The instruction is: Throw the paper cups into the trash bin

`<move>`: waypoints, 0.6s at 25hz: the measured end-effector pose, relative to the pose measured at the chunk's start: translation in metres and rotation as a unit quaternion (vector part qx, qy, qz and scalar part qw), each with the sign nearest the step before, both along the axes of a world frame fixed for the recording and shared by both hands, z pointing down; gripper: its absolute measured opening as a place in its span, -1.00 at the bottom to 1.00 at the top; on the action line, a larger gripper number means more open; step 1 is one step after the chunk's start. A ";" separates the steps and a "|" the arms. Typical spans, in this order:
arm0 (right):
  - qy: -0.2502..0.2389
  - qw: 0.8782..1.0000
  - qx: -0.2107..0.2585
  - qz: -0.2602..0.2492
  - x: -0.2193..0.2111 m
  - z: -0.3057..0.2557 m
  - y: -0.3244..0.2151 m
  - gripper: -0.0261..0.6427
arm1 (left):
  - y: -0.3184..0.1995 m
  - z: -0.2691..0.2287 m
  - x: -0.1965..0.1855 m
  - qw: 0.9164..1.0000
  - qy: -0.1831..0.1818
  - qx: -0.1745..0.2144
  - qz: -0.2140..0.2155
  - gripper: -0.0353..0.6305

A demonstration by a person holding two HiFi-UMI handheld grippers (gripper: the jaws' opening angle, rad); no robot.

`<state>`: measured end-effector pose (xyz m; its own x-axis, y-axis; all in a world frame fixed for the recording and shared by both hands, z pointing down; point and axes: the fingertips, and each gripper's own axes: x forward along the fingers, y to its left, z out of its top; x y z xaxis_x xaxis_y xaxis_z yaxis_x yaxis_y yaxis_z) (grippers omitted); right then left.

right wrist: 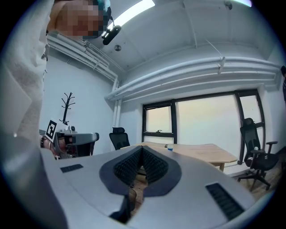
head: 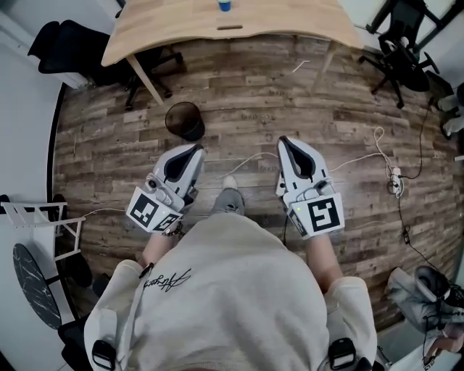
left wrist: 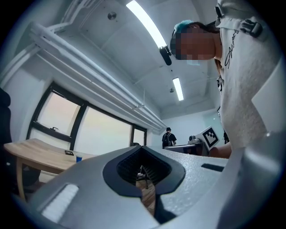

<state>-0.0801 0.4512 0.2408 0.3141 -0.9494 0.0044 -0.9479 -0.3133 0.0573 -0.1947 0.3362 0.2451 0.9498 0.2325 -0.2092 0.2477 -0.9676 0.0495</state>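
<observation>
Standing well back from the surface point(head: 239, 25), with left tongs point(head: 194, 151) and right tongs point(head: 284, 143) held low over the plank floor point(head: 254, 94). Both pairs pressed shut, tip against tip, gripping nothing. Only one paper cup point(head: 225, 5) to be seen: blue, upright on the surface, well apart from both tongs. Same cup point(right wrist: 170, 148) a small speck in the right gripper view. Trash bin point(head: 185, 120) down on the floor near a leg of the surface, between person and cup.

Judged from this, at the approach, with nothing picked up yet. To do it well:
- Step forward past the bin.
- Spread one pair of tongs before reaching the cup.
- Come in level from the side.
- Close gently round the wall so as not to crush it.
- Carry it back and let go right over the bin's mouth.
- Mind the cables point(head: 377, 156) trailing across the floor.
</observation>
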 end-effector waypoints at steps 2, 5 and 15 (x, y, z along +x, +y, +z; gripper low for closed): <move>-0.001 1.000 -0.001 -0.002 0.011 -0.002 -0.019 -0.89 | -0.019 0.000 0.009 1.000 -0.002 -0.004 -0.004 -0.88; -0.002 1.000 -0.001 -0.004 0.026 -0.006 -0.042 -0.89 | -0.044 -0.002 0.023 1.000 -0.004 -0.005 -0.009 -0.88; -0.004 1.000 0.015 0.015 0.070 -0.011 -0.116 -0.89 | -0.125 -0.007 0.067 1.000 -0.003 0.002 -0.004 -0.88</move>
<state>-0.0097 0.3354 0.2298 0.3434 -0.9390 -0.0214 -0.9381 -0.3440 0.0394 -0.1275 0.2109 0.2384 0.9530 0.2261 -0.2018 0.2401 -0.9696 0.0478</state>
